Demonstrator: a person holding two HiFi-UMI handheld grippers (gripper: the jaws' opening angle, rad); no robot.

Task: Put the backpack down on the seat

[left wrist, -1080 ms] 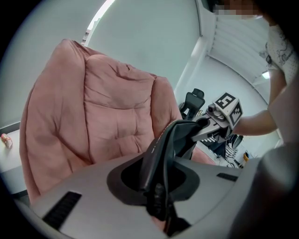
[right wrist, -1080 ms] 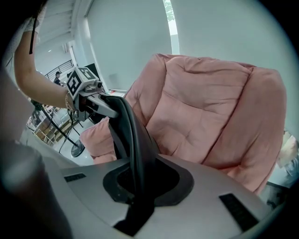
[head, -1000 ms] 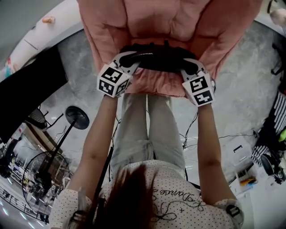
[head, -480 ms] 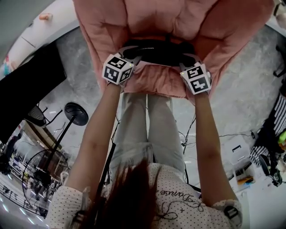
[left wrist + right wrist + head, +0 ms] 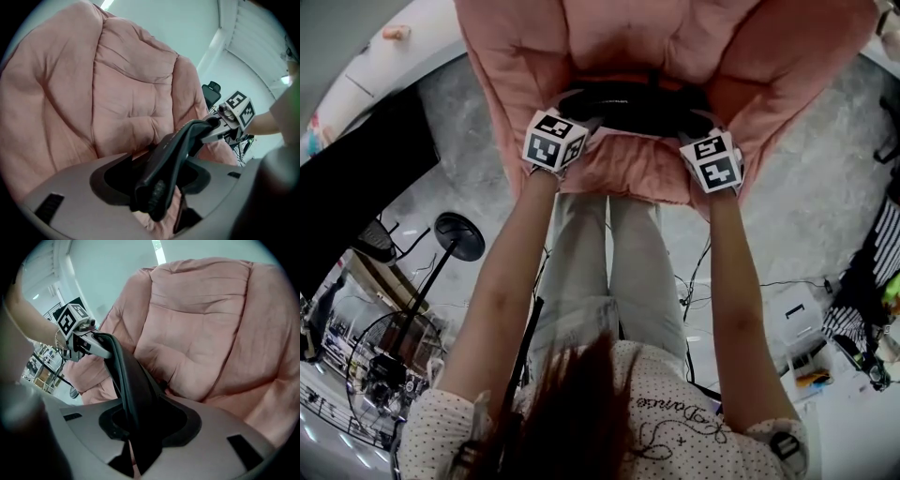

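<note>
Backpack down on pink chair seat; left gripper and right gripper jaws opening, strap between each pair; seemingly only withdrawal left.

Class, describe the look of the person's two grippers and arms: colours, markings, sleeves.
The left gripper and right gripper match: grey moulded bodies with dark recesses round the jaws, each carrying a white cube printed with black square markers. The person wears a pale dotted short-sleeved top; the forearms are bare.
</note>
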